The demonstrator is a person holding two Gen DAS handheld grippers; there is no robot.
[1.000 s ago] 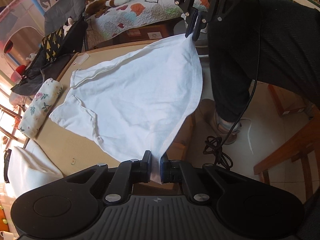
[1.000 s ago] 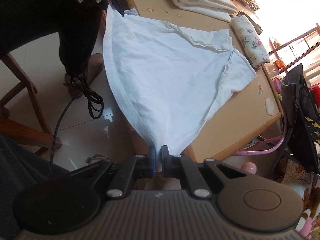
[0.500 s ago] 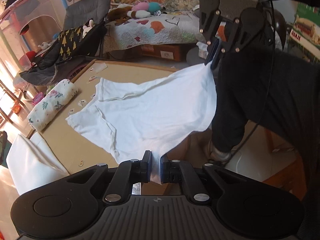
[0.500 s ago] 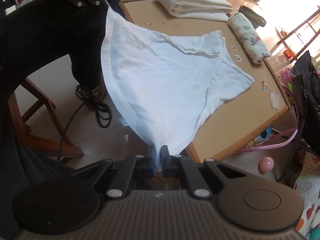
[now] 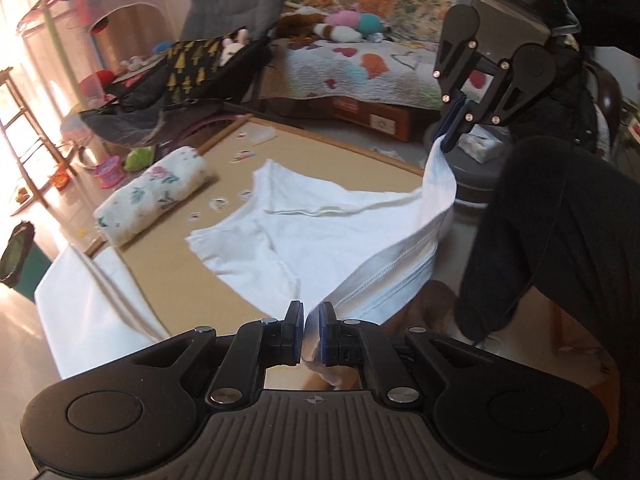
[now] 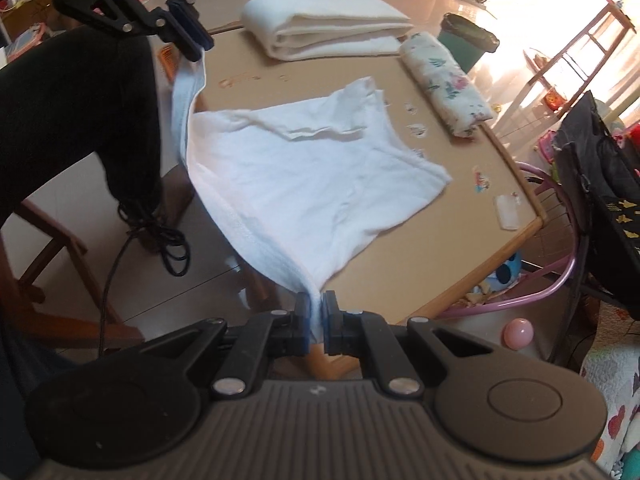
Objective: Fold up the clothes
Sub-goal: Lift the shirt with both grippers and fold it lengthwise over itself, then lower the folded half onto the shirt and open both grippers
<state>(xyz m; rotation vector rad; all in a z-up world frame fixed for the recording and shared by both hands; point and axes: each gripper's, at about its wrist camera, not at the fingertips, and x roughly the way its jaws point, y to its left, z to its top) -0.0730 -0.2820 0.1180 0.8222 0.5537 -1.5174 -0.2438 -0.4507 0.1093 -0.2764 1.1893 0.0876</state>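
Claws, the left claw (image 5: pixel 309 330) and right claw (image 6: pixel 317 326), each clamped a hem corner of the white shirt (image 6: pixel 312 176), whose collar end lay on the table (image 6: pixel 460 240); uneven lifting could probably drag it off the near edge.

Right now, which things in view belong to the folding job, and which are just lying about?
In the job:
white cotton T-shirt
left gripper, shut on its hem
right gripper, shut on its hem
tan wooden table

Lying about:
rolled floral cloth
folded white blanket
pink ball
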